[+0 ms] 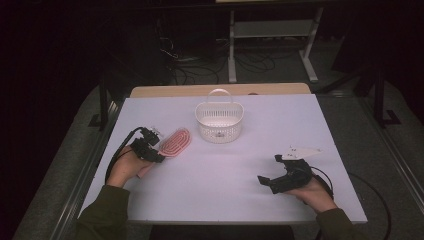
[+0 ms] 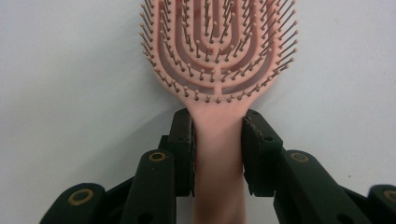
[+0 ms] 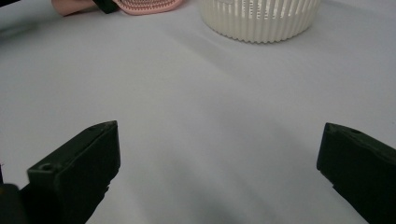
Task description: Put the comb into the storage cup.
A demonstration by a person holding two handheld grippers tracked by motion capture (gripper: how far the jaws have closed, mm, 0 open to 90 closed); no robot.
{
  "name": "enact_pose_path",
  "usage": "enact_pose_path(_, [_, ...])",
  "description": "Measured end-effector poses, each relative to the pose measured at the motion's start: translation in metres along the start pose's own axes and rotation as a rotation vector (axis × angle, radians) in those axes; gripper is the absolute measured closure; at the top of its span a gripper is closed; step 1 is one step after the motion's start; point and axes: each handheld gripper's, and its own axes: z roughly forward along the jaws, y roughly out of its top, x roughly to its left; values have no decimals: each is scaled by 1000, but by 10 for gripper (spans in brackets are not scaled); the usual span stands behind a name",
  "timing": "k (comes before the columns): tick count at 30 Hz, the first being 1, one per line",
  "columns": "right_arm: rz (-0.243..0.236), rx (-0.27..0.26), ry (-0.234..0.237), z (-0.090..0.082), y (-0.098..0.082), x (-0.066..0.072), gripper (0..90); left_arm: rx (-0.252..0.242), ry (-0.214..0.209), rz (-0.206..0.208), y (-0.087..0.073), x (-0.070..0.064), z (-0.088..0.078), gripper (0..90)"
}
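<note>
High view: white table amid dark room, left claw clamped on pink hairbrush, right claw apart

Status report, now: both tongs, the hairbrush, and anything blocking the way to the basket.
Left tongs shut on pink hairbrush handle. Right tongs open, holding nothing. Brush flat on table, bristles up. White basket close by, path clear.

Hairbrush left of basket

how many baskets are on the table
1. The white slatted basket with a loop handle stands upright toward the far middle of the table, just right of the pink hairbrush whose handle is between the left gripper's jaws. It looks empty, though its inside is partly hidden.
</note>
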Motion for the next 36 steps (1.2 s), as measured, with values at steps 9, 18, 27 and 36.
enact_pose_path(9, [2,-3,-1,0,0,0,0,-7,5,0,-1,-1,0,705])
enact_pose_path(18, [2,-2,0,0,0,0,0,-27,-14,0,-3,1,-2,706])
enact_pose_path(27, [0,-3,4,-1,0,0,0,-99,-56,-20,-7,4,-16,706])
enact_pose_path(36, [0,-3,3,-1,0,0,0,-164,-90,-12,-8,-2,-28,706])
